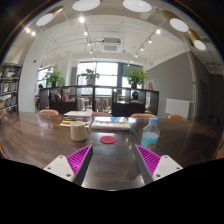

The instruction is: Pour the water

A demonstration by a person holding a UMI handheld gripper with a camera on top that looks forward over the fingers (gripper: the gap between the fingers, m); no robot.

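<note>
My gripper [113, 160] is open and empty, its two magenta pads [80, 158] wide apart above a dark wooden table [40, 135]. A cream mug [78, 130] stands beyond the left finger. A clear plastic water bottle with a blue cap [150, 132] stands beyond the right finger. A small red coaster [108, 140] lies flat on the table ahead, between the fingers' lines but well beyond them. Nothing is between the fingers.
A stack of books or papers [108, 123] lies behind the mug and the coaster. Chairs [128, 108] and potted plants [136, 76] stand beyond the table's far edge, before large windows. A bookshelf [8, 85] is at the left wall.
</note>
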